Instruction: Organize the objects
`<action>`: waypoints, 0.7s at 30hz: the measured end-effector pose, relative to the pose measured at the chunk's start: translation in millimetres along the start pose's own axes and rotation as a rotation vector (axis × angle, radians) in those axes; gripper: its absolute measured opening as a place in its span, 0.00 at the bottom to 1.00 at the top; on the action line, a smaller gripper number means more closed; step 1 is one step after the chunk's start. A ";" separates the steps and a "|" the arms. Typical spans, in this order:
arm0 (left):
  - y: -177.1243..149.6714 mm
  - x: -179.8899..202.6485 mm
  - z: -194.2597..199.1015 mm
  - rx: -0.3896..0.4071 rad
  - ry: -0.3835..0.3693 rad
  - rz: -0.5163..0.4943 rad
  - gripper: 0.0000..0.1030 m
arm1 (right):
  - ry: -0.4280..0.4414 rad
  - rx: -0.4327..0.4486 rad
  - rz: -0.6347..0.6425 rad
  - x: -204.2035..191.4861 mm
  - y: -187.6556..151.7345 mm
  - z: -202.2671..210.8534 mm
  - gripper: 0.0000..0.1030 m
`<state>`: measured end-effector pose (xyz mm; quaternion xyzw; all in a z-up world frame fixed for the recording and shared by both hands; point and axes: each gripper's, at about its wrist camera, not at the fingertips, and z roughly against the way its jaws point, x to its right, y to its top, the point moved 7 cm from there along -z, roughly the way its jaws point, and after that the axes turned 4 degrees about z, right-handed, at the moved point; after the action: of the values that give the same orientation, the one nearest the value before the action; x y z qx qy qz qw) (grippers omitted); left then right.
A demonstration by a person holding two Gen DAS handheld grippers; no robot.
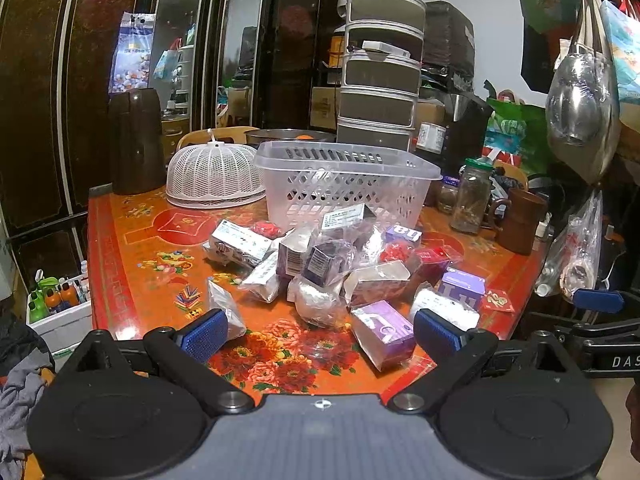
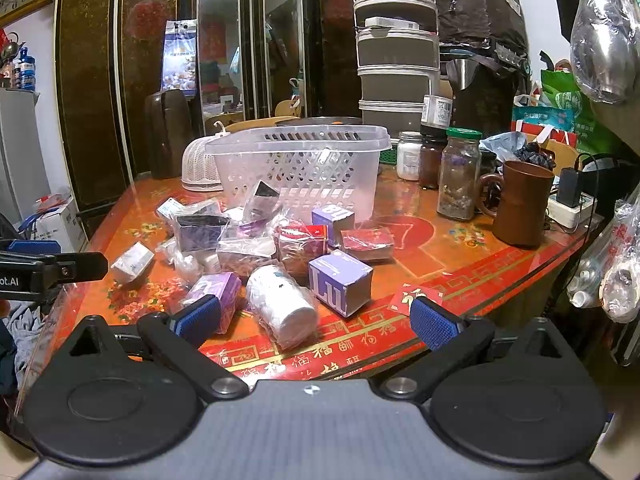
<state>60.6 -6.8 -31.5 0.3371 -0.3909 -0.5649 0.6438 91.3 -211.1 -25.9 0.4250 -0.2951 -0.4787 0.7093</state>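
A pile of small boxes and plastic-wrapped packets (image 1: pixel 320 264) lies on the red floral table (image 1: pixel 160 256), in front of a clear plastic basket (image 1: pixel 344 184). The pile (image 2: pixel 256 240) and the basket (image 2: pixel 300 168) also show in the right wrist view. My left gripper (image 1: pixel 320 336) is open and empty, near the table's front edge, with a purple box (image 1: pixel 384 334) between its fingers' line. My right gripper (image 2: pixel 316 320) is open and empty, just short of a white wrapped roll (image 2: pixel 280 306) and a purple cube box (image 2: pixel 340 280).
A white mesh food cover (image 1: pixel 214 178) stands left of the basket. Glass jars (image 2: pixel 458 172) and a brown mug (image 2: pixel 520 204) stand at the right. A dark flask (image 1: pixel 136 140) is at the back left. Stacked grey drawers (image 1: pixel 380 72) stand behind. Bags (image 1: pixel 580 108) hang at the right.
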 end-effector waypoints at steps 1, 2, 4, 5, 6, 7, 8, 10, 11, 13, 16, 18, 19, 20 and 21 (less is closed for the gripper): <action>0.1 0.1 0.1 0.000 0.000 0.000 0.98 | -0.001 -0.001 0.000 0.1 0.0 -0.2 1.00; 0.1 0.3 0.1 0.000 -0.001 0.000 0.98 | -0.002 -0.001 -0.001 0.2 -0.1 -0.1 1.00; 0.2 0.2 0.0 0.000 0.000 -0.001 0.98 | -0.001 -0.001 0.000 0.3 -0.1 -0.2 1.00; 0.1 0.6 0.0 0.000 -0.001 -0.001 0.98 | -0.002 -0.001 0.000 0.1 0.0 -0.1 1.00; 0.0 1.1 -0.2 0.000 -0.002 -0.002 0.98 | -0.002 -0.001 0.001 0.4 -0.1 0.0 1.00; -0.1 1.0 -0.3 0.000 -0.002 -0.002 0.98 | -0.001 -0.001 0.001 0.5 -0.1 0.0 1.00; -0.2 1.1 -0.4 -0.001 -0.002 -0.003 0.98 | -0.001 -0.001 0.000 0.2 0.0 0.0 1.00; -0.2 1.1 -0.2 0.000 -0.002 -0.001 0.98 | -0.001 -0.001 0.000 0.2 0.0 0.0 1.00; -0.2 1.0 0.0 0.001 -0.002 -0.002 0.98 | -0.001 -0.001 0.000 0.2 0.0 0.1 1.00; -0.1 0.7 0.0 0.001 -0.002 -0.001 0.98 | -0.001 -0.001 0.001 0.4 0.0 0.2 1.00; -0.3 1.4 -0.4 0.000 -0.001 0.000 0.98 | -0.001 -0.001 0.000 0.1 0.1 0.2 1.00; -0.2 1.1 -0.2 0.001 -0.002 -0.001 0.98 | -0.002 -0.002 0.000 0.6 0.0 0.1 1.00; -0.4 1.7 -0.6 0.000 -0.003 -0.002 0.98 | -0.001 -0.002 0.000 0.5 0.0 0.2 1.00; -0.3 1.2 -0.5 0.000 -0.002 -0.001 0.98 | -0.001 -0.001 0.000 0.1 0.0 0.3 1.00; -0.3 1.0 -0.3 0.000 -0.002 -0.001 0.98 | -0.002 -0.002 0.000 0.2 0.0 0.3 1.00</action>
<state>60.8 -7.9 -31.7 0.3368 -0.3914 -0.5655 0.6431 91.2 -211.4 -25.8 0.4239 -0.2953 -0.4794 0.7094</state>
